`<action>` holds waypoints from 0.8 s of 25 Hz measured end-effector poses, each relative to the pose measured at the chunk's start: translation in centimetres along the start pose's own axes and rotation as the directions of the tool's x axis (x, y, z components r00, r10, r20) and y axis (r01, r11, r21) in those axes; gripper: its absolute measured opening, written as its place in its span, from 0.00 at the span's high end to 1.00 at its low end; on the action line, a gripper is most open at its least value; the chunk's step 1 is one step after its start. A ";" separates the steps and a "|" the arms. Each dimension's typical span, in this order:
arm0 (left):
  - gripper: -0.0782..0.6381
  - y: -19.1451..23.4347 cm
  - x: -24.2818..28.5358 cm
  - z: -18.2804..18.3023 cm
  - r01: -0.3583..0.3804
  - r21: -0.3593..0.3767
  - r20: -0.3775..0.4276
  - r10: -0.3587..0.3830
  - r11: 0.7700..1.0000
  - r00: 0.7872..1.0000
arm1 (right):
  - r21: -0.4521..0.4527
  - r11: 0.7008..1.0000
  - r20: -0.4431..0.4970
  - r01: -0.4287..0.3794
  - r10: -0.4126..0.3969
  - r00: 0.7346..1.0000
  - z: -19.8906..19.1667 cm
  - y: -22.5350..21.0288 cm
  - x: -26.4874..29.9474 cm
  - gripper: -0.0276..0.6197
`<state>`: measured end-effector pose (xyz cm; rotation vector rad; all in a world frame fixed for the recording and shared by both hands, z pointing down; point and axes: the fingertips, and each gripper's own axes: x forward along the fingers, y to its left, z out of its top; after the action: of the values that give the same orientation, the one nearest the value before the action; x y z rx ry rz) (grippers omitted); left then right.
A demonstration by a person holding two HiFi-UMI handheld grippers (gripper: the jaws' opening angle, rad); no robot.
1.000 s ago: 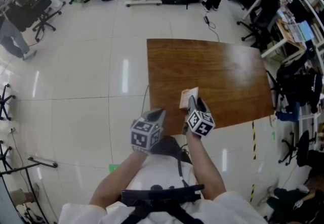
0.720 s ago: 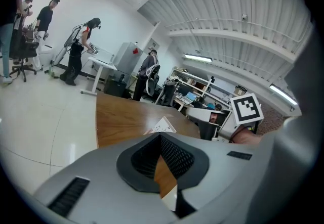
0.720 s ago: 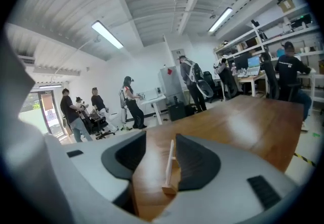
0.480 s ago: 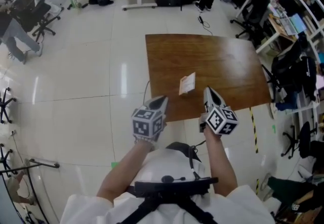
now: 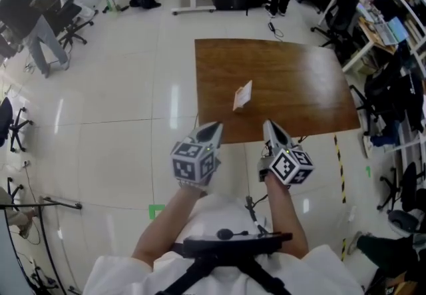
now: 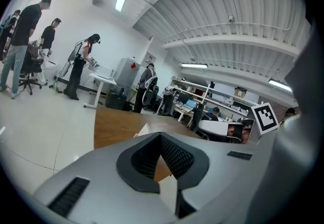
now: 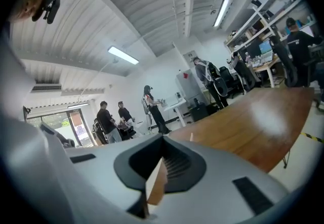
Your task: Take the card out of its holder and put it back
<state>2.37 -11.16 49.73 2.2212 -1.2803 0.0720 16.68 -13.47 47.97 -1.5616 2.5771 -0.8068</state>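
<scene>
**Both Grippers Closed and Empty Before the Table, Card Resting on the Tabletop**

At the far left of the head view, a person (image 5: 30, 17) in dark clothing is being shown among office chairs on the pale tiled floor (image 5: 100, 120). Nearer the centre, the left gripper (image 5: 215, 126) is being held in the person's left hand over the floor, just short of the near edge of the table (image 5: 299, 87), with its marker cube being turned toward the camera. In the left gripper view its jaws are being shown together at the tips, and nothing is being gripped between them.

Beyond both grippers, the card (image 5: 243, 94) is being shown as a small pale piece, apparently propped upright, on the left half of the brown wooden table and toward its near edge. It is being touched by neither gripper and is lying well apart from both. Its holder cannot be told apart from it at this size.

To the right of the left gripper, the right gripper (image 5: 269, 124) is being held in the person's right hand, likewise just before the table's near edge and clear of the wood. Its jaws have just been closing, and in the right gripper view they are being shown pressed together with nothing between them.

At the far right, dark office chairs (image 5: 393, 97) and cluttered shelving are being shown beside the table, and a yellow-and-black strip (image 5: 337, 154) is being shown on the floor.
</scene>
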 end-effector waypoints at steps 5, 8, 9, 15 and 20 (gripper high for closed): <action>0.90 -3.2 -2.1 -2.7 -0.026 0.017 -0.018 0.026 1.000 0.999 | 0.040 0.999 -0.022 -0.028 0.029 0.999 -2.3 -0.1 -3.9 0.96; 0.90 -4.8 -3.5 -4.2 -0.046 0.017 -0.028 0.046 0.999 0.999 | 0.057 0.998 -0.031 -0.039 0.041 0.999 -3.3 0.0 -6.2 0.96; 0.90 -5.4 -3.8 -4.8 -0.051 0.016 -0.033 0.052 0.999 0.998 | 0.064 0.997 -0.035 -0.043 0.045 0.998 -3.6 -0.1 -6.9 0.96; 0.90 -8.3 -5.5 -8.4 -0.067 0.012 -0.057 0.067 0.998 0.996 | 0.091 0.994 -0.055 -0.061 0.066 0.996 -5.7 -0.3 -10.4 0.96; 0.90 -9.4 -6.6 -9.3 -0.072 0.011 -0.056 0.072 0.997 0.996 | 0.073 0.995 -0.073 -0.075 0.080 0.994 -6.4 0.4 -11.7 0.96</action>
<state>8.51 2.15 51.23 2.1647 -1.3314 0.1671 20.38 -0.89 50.53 -1.4301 2.6120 -0.9557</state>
